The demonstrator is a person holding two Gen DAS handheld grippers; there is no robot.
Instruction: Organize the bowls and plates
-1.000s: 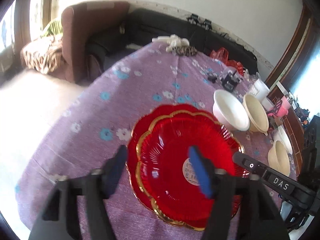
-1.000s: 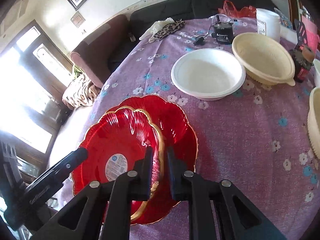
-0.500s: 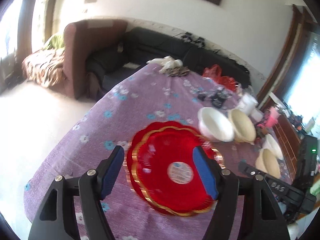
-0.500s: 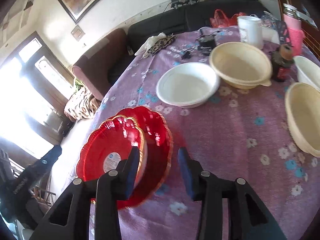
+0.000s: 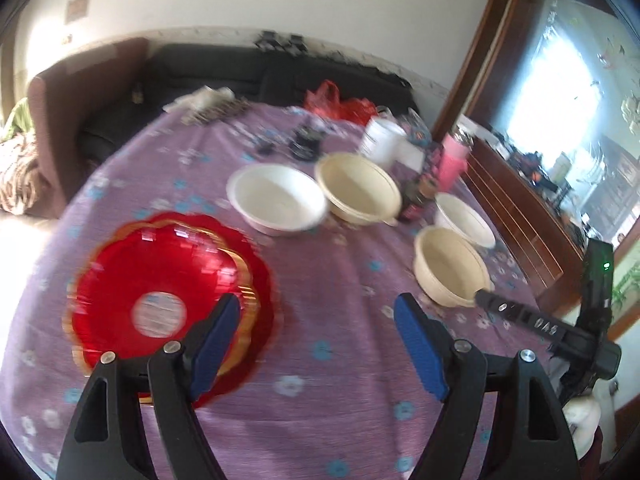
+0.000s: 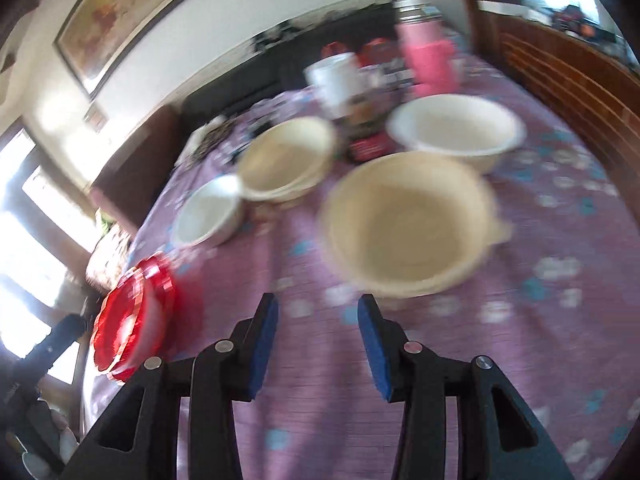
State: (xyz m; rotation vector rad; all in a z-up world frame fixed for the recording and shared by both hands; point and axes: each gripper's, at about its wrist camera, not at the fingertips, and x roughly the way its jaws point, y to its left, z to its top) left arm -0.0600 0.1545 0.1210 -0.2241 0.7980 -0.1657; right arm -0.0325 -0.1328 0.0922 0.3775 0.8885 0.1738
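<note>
Both tools off red plates [image 5: 168, 300] | left tool [image 5: 316, 344] apart, widening | right tool [image 6: 318, 344] apart, empty

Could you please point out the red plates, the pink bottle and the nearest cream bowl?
red plates [image 5: 168, 280]: left wrist view, top plate's ribbed inside.
pink bottle [image 6: 430, 60]: right wrist view, its body.
nearest cream bowl [image 6: 408, 228]: right wrist view, inside bottom.
</note>
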